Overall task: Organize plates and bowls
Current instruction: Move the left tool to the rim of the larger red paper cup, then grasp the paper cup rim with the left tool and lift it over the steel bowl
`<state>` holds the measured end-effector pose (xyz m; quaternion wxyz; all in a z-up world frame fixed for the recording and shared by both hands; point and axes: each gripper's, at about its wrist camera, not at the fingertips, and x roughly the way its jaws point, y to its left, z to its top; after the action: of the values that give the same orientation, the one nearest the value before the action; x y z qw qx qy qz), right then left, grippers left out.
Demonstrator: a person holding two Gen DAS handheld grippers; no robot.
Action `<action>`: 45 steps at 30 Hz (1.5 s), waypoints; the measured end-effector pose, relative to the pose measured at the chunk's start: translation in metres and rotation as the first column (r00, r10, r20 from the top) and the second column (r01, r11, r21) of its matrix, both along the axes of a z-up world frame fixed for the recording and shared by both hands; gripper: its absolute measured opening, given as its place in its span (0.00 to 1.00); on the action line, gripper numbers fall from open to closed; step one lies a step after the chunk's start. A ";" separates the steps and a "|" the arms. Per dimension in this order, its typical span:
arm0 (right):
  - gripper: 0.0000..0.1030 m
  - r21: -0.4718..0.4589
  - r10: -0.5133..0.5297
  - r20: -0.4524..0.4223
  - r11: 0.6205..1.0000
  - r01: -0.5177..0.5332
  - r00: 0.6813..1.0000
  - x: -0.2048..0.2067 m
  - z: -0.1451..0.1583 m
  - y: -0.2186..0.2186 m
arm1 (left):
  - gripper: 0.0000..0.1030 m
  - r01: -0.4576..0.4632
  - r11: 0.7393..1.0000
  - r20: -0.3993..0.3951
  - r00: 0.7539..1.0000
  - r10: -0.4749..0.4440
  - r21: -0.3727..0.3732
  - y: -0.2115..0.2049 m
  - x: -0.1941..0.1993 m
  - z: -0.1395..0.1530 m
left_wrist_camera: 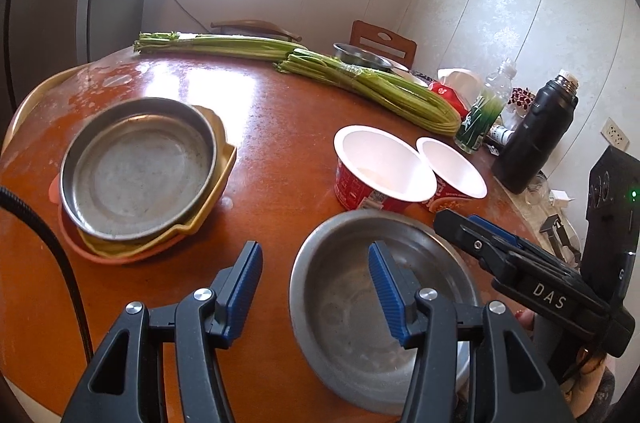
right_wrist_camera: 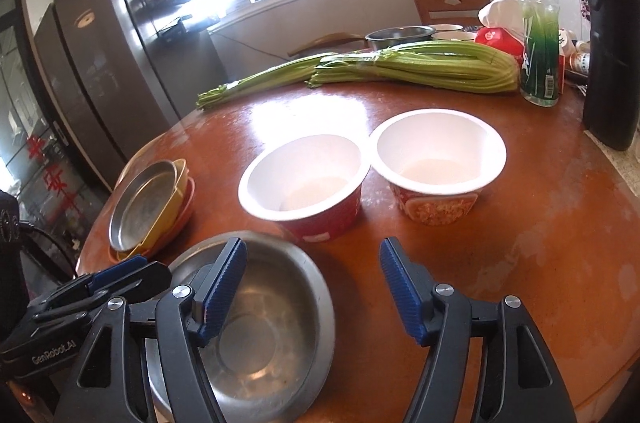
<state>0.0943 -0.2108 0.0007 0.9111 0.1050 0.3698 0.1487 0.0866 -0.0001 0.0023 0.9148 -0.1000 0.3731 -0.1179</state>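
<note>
A steel bowl sits near the table's front edge; it also shows in the right wrist view. My left gripper is open, its right finger over the bowl's inside, its left finger outside the rim. My right gripper is open, its left finger over the same bowl, and it shows in the left wrist view. A steel plate lies on a yellow dish and an orange plate, at left. Two empty white noodle cups stand behind the bowl.
Two bundles of green stalks lie across the far side of the brown round table. Behind them are a steel bowl, a green bottle, a black flask, a red packet and a chair. A fridge stands left.
</note>
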 end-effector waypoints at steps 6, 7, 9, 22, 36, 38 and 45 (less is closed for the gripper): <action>0.69 0.025 -0.030 -0.078 0.999 0.032 0.996 0.028 -0.007 -0.005 | 0.53 0.007 1.000 -0.019 1.000 -0.007 0.029 -0.009 0.026 0.005; 0.69 0.023 -0.032 -0.080 0.999 0.034 0.996 0.031 -0.008 -0.005 | 0.53 0.014 0.999 -0.018 1.000 -0.014 0.035 -0.012 0.030 0.006; 0.69 0.025 -0.029 -0.092 0.999 0.031 0.995 0.037 -0.011 -0.005 | 0.53 0.023 0.999 -0.013 1.000 -0.022 0.038 -0.016 0.039 0.012; 0.63 0.044 0.015 -0.130 0.999 -0.009 0.991 0.061 -0.013 0.003 | 0.55 0.033 0.999 -0.079 0.996 -0.031 0.024 -0.032 0.103 0.014; 0.60 0.004 0.077 -0.125 0.997 -0.077 0.989 0.068 -0.013 0.012 | 0.55 0.052 0.998 -0.228 0.972 -0.058 -0.034 -0.041 0.148 -0.017; 0.60 0.001 0.080 -0.122 0.997 -0.080 0.989 0.068 -0.013 0.013 | 0.55 0.059 0.996 -0.237 0.969 -0.072 -0.062 -0.041 0.150 -0.020; 0.59 0.012 0.114 -0.093 0.993 -0.113 0.989 0.064 -0.006 0.021 | 0.49 0.097 0.989 -0.219 0.968 -0.120 -0.110 -0.044 0.145 -0.016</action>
<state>0.1581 -0.1903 -0.0054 0.8826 0.0935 0.4167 0.1964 0.2314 -0.0445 -0.0133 0.8529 -0.1370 0.4729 -0.1739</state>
